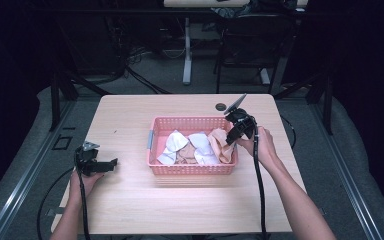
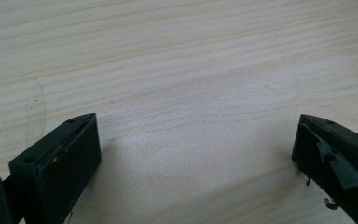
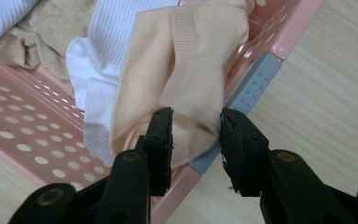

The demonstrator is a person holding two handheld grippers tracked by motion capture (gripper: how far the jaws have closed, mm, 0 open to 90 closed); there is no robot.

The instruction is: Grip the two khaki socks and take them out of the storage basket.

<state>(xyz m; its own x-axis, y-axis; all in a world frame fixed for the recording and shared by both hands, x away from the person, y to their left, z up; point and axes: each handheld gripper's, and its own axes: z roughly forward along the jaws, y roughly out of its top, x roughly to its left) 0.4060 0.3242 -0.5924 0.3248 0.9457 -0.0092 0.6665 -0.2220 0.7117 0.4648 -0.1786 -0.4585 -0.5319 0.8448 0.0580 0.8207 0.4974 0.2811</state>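
Pink basket [image 1: 190, 169] holding white sock [image 3: 100, 70], tan socks; right gripper [image 3: 195, 135] clamping peach sock [image 3: 186, 70] at rim; left gripper [image 2: 193, 154] apart over table [image 2: 191, 70].

No readable text anywhere: no labels, brand marks, nos. or signs on anything here.
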